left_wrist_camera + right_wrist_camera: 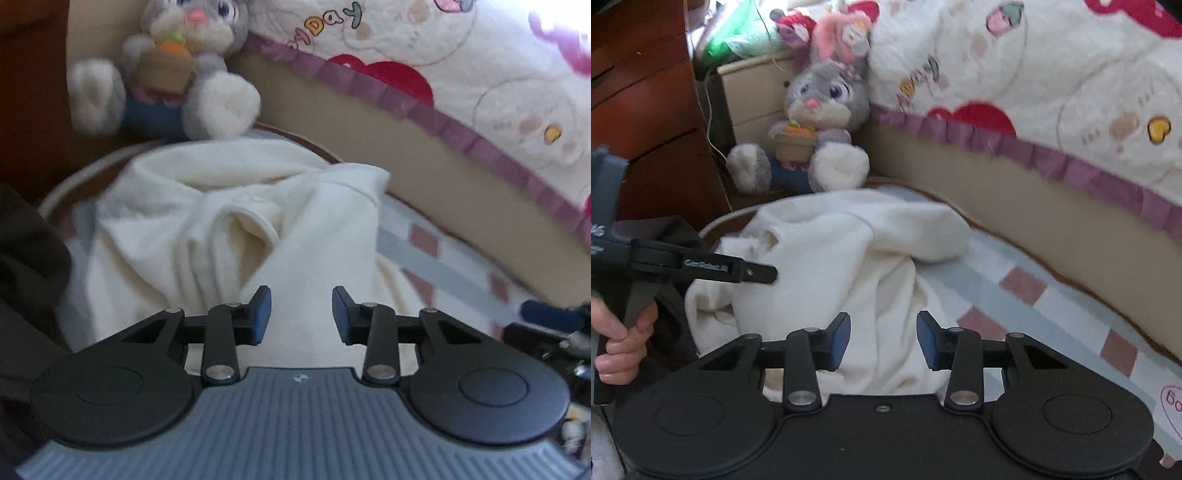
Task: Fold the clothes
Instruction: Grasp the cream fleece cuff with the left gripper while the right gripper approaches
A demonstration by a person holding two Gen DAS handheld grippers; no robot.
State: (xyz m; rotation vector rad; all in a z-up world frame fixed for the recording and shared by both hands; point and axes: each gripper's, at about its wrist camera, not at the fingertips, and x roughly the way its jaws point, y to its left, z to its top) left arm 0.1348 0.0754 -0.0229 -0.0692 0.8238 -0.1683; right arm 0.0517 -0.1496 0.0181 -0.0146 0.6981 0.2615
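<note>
Right wrist view: cream fleece garment (849, 258) lies rumpled, soft and limp; grip an edge. Left tongs (301, 314) and right tongs (882, 339) gape, empty

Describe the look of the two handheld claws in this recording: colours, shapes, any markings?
The left claw has a ribbed grey-blue body, two round black discs, black linkage bars with silver pivot pins, and blue pads on its fingers. The right claw is the same design but with a smooth black body. In the right wrist view, the left claw's side shows white lettering, blurred, and a bare hand grips its grey handle; no sleeve is visible.
</note>
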